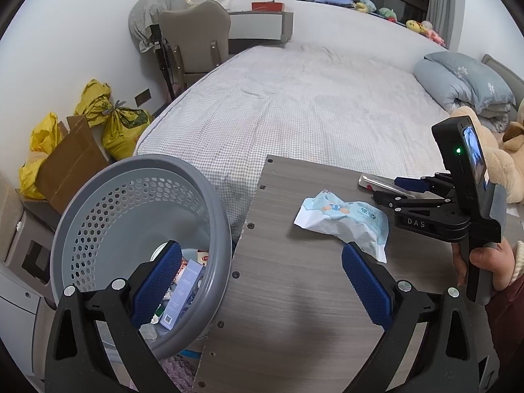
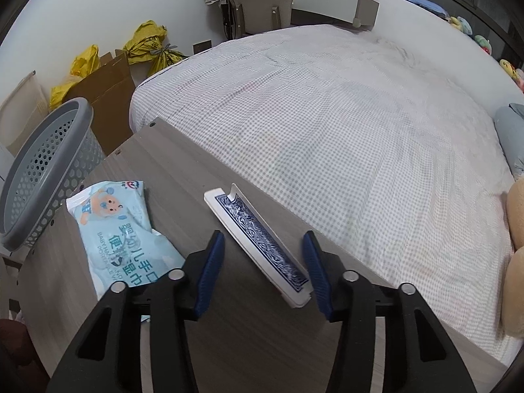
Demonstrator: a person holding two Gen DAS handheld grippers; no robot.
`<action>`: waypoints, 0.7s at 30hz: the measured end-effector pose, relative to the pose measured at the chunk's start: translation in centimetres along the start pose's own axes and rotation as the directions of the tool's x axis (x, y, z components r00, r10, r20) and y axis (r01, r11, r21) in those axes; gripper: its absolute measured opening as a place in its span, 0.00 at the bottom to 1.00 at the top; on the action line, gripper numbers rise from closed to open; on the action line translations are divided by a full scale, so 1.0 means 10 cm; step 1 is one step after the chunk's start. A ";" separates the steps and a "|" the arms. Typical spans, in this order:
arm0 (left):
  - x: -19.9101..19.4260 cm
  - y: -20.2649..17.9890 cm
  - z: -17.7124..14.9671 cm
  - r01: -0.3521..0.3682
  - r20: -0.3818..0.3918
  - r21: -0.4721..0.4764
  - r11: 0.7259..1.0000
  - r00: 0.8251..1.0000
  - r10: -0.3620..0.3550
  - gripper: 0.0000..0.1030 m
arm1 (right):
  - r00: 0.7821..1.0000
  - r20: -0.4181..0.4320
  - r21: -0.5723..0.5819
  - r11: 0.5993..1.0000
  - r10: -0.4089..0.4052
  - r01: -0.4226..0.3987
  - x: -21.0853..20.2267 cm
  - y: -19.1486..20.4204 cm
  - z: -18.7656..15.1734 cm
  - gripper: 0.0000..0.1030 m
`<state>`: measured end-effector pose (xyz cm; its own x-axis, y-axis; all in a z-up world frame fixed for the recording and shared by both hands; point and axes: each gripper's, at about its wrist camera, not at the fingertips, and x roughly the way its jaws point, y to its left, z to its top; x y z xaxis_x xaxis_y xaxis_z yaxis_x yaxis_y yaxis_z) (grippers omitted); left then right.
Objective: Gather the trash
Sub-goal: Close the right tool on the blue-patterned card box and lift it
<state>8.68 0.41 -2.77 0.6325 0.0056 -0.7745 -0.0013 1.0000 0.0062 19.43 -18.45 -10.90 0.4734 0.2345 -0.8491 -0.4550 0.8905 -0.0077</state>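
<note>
- Two things wait on the wooden board (image 2: 229, 327): a wet wipes pack (image 2: 121, 239) and a playing card box (image 2: 258, 242);
- right gripper (image 2: 263, 273) sits half open around the box, not squeezing yet;
- left gripper (image 1: 258, 286) stays wide and empty beside the gray basket (image 1: 82, 216), which holds trash.

Checked bed (image 2: 327, 114) behind; chair (image 1: 196, 39) by desk (image 1: 258, 23); yellow bags (image 1: 121, 124), cardboard box (image 1: 72, 163) at wall.
</note>
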 end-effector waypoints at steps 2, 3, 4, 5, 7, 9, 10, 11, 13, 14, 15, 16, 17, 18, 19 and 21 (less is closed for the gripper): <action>0.00 -0.02 0.00 0.000 -0.001 0.003 1.000 1.000 0.000 0.94 | 1.000 0.003 0.006 1.000 -0.006 0.006 -0.02 0.03 -0.01 0.35; 0.00 -0.03 -0.01 -0.001 -0.001 0.005 1.000 1.000 0.001 0.94 | 1.000 0.008 0.006 1.000 -0.007 0.007 -0.03 0.04 -0.02 0.30; 0.00 -0.04 -0.01 -0.002 -0.001 0.008 1.000 1.000 0.002 0.94 | 1.000 0.012 0.011 1.000 0.005 -0.005 -0.05 0.05 -0.05 0.27; 0.00 -0.04 -0.02 -0.002 0.000 0.009 1.000 1.000 0.002 0.94 | 1.000 0.014 0.016 1.000 0.008 -0.008 -0.06 0.06 -0.06 0.25; 0.01 -0.06 -0.03 -0.004 -0.002 0.012 1.000 1.000 0.004 0.94 | 1.000 0.016 0.037 0.999 0.001 -0.002 -0.10 0.07 -0.10 0.19; 0.03 -0.08 -0.04 -0.003 -0.006 0.013 1.000 1.000 0.003 0.94 | 1.000 0.020 0.087 0.996 0.011 -0.013 -0.14 0.06 -0.16 0.17; 0.04 -0.10 -0.05 0.000 -0.009 0.014 1.000 1.000 0.000 0.94 | 1.000 0.022 0.108 0.994 0.009 -0.011 -0.17 0.06 -0.19 0.17; 0.05 -0.12 -0.05 0.001 -0.009 0.016 1.000 1.000 -0.001 0.94 | 1.000 0.028 0.137 0.991 0.008 -0.011 -0.21 0.04 -0.23 0.17; 0.08 -0.16 -0.06 0.001 -0.007 0.022 1.000 1.000 -0.001 0.94 | 0.999 0.042 0.190 0.982 0.002 -0.010 -0.28 0.02 -0.30 0.17; 0.09 -0.18 -0.06 0.003 -0.006 0.025 1.000 1.000 -0.003 0.94 | 0.999 0.048 0.213 0.977 -0.007 -0.004 -0.33 0.01 -0.35 0.17; 0.11 -0.21 -0.06 0.006 -0.006 0.027 1.000 1.000 -0.005 0.94 | 0.998 0.054 0.231 0.973 -0.017 0.005 -0.37 0.00 -0.39 0.17; 0.13 -0.23 -0.06 0.010 -0.008 0.028 1.000 1.000 -0.009 0.94 | 0.998 0.061 0.249 0.968 -0.027 0.011 -0.43 0.00 -0.44 0.17; 0.15 -0.25 -0.06 0.016 -0.009 0.027 1.000 1.000 -0.016 0.94 | 0.997 0.068 0.269 0.963 -0.038 0.018 -0.49 -0.01 -0.48 0.17; 0.18 -0.28 -0.05 0.023 -0.010 0.025 0.999 1.000 -0.023 0.94 | 0.996 0.077 0.289 0.957 -0.052 0.027 -0.56 -0.01 -0.54 0.17; 0.20 -0.32 -0.04 0.031 -0.012 0.026 0.999 0.999 -0.031 0.94 | 0.994 0.086 0.304 0.952 -0.066 0.037 -0.63 -0.01 -0.60 0.17; 0.26 -0.42 -0.03 0.047 -0.014 0.029 0.998 0.999 -0.047 0.94 | 0.991 0.099 0.322 0.945 -0.092 0.056 -0.74 0.01 -0.66 0.17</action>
<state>10.11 -3.80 -5.00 0.6208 -0.0411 -0.7829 0.0509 0.9986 -0.0121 10.86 -22.70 -8.09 0.5853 0.1889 -0.7885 -0.1606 0.9802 0.1156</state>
